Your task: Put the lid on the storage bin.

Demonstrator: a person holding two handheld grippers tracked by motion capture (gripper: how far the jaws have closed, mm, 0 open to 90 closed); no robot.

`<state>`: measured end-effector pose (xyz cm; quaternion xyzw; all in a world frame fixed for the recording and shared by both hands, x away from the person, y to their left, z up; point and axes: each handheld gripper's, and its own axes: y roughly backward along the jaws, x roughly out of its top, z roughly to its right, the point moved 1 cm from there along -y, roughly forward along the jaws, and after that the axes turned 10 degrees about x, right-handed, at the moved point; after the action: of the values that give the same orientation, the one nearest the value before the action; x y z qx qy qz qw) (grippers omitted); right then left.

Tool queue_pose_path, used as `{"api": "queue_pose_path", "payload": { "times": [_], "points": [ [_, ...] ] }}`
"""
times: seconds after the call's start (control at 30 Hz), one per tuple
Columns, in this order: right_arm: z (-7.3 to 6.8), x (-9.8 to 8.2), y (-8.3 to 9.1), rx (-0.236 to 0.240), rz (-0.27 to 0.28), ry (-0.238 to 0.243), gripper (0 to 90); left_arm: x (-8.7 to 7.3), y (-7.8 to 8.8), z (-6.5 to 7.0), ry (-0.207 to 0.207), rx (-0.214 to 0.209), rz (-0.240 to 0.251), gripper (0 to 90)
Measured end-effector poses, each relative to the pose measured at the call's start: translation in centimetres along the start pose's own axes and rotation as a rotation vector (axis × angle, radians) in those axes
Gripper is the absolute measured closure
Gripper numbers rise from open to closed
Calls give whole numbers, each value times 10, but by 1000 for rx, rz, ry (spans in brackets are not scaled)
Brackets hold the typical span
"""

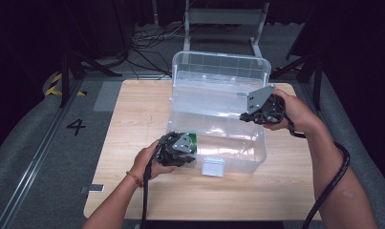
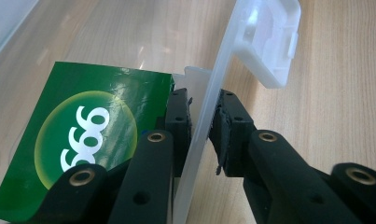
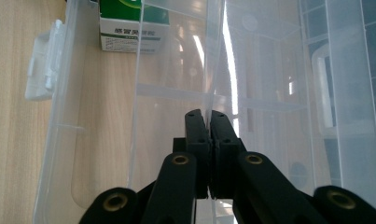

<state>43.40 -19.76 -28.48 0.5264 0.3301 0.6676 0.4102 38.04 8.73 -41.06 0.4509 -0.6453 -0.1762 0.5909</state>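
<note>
You hold the bin [image 1: 219, 114] on the surface [image 1: 133, 119]: left gripper [image 2: 204, 135] clenched on its near wall, right gripper [image 3: 207, 140] on its right wall. A green box [image 2: 92, 135] lies inside. Next looks like a level lift, both hands together.

The green box [image 2: 83, 140] inside the clear plastic bin [image 1: 257, 148] carries large white digits on a pale green circle; seen from the left gripper view they read "666" or, turned the other way, "999", and which is meant cannot be told. In the right gripper view the white band along the same box's lower edge bears a line of Chinese characters too small to read. On the grey floor left of the table, a black "4" [image 1: 76, 126] is marked.
</note>
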Motion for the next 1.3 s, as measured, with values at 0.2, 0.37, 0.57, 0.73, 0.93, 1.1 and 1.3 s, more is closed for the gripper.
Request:
{"api": "queue_pose_path", "payload": {
  "times": [0.2, 0.37, 0.57, 0.73, 0.93, 1.1, 1.3],
  "points": [
    [-6, 0, 0, -1, 2, 4, 886, 0, 0, 0, 0, -1, 0, 775],
    [-11, -1, -1, -2, 0, 6, 884, 0, 0, 0, 3, 1, 0, 775],
    [-15, -2, -2, 2, 4, 7, 883, 0, 0, 1, 7, 2, 5, 774],
    [-20, -2, -3, 8, 3, 13, 881, 0, 0, 1, 2, 5, 5, 773],
    [-25, -3, -4, 7, -1, 18, 878, -1, 0, 1, 2, 6, 7, 772],
    [-28, -4, -5, 14, -1, 21, 876, -1, 0, 1, 5, 8, 7, 771],
    [-32, -6, -7, 8, 8, 13, 871, -1, 0, 2, 2, 13, 14, 765]
  ]
}}
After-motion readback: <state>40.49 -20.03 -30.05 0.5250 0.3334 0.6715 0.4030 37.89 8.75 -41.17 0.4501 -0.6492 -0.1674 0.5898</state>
